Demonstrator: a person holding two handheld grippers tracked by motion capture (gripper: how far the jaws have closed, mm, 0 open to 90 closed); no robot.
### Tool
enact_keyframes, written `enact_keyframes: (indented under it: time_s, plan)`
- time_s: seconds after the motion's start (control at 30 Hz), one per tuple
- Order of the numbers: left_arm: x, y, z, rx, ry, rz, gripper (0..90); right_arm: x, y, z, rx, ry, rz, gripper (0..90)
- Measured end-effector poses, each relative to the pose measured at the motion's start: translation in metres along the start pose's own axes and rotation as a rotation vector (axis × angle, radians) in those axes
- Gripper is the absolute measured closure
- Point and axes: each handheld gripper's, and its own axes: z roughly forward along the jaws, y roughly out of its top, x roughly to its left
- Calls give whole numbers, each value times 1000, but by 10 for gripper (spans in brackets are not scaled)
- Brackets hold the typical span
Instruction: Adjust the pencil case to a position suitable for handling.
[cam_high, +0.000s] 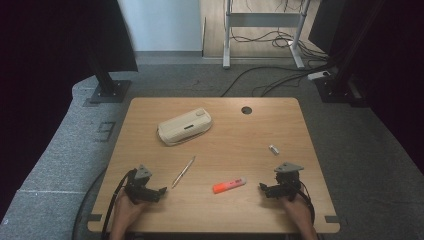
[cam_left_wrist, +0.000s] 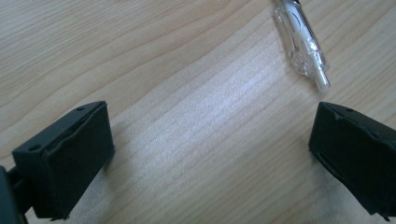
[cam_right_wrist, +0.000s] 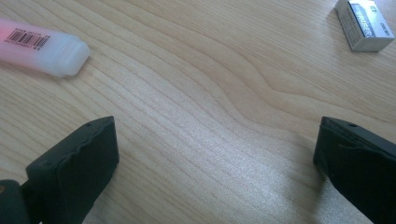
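A beige pencil case (cam_high: 184, 126) lies at the back middle of the wooden table (cam_high: 150, 110). A clear pen (cam_high: 183, 172) lies slantwise in front of it; its end (cam_left_wrist: 301, 44) shows just beyond my left jaws. An orange highlighter (cam_high: 229, 185) with a pale cap (cam_right_wrist: 44, 46) lies near the front middle. A small eraser (cam_high: 273, 149) in a grey sleeve (cam_right_wrist: 364, 24) sits at the right. My left gripper (cam_high: 161, 193) rests open near the front left, nothing between its jaws. My right gripper (cam_high: 263, 188) is open too, right of the highlighter.
A round cable hole (cam_high: 246, 110) sits near the table's far edge. Beyond the table are grey carpet, black stand bases (cam_high: 107, 92), a white desk frame (cam_high: 226, 35) and loose cables (cam_high: 280, 75) on the floor.
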Motion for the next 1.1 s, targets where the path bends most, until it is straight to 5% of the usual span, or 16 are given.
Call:
enact_keyframes:
  time_s: [1.1]
  plan:
    - [-3, 13, 3, 1, 15, -26, 53, 0, 0, 0, 0, 0, 0, 0]
